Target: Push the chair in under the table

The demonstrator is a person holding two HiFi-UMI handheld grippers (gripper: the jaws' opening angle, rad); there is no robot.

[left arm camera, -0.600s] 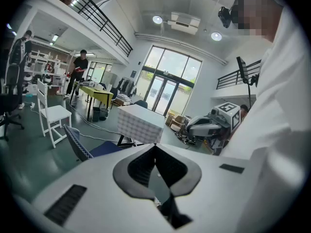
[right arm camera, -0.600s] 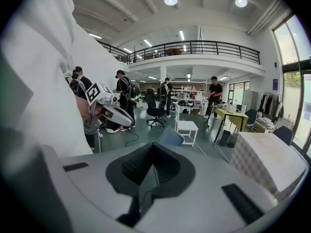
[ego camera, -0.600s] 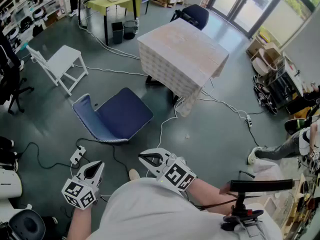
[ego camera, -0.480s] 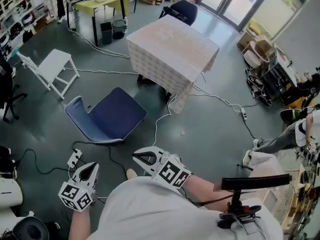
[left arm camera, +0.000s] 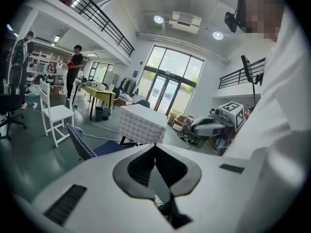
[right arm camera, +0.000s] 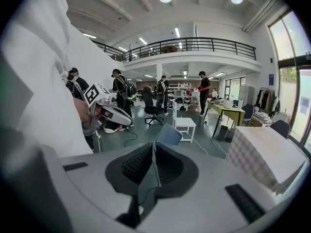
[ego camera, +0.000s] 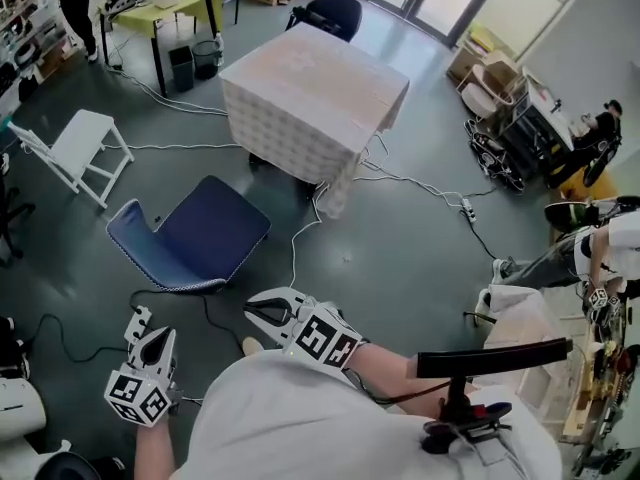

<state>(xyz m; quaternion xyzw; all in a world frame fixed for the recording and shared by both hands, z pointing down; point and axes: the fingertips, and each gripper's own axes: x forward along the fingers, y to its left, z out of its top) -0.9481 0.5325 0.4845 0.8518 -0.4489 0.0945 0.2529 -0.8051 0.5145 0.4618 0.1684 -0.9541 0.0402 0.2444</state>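
A dark blue chair stands on the grey floor, pulled well away from the table, which is draped in a pale checked cloth. The chair's back shows at the left in the left gripper view, and its back peeks above the jaws in the right gripper view. My left gripper is shut and empty, low at the left near my body. My right gripper is shut and empty too, just to its right. Both are a good way short of the chair. The table also shows ahead of the left gripper and the table at the right of the right gripper view.
A white folding chair stands at the left. Cables run across the floor around the blue chair and table. A yellow-green desk and a dark office chair lie beyond the table. Boxes and gear clutter the right; several people stand about.
The view has swung right and forward, so the chair, table and both grippers sit further left in the picture. Both grippers stay shut close to my body.
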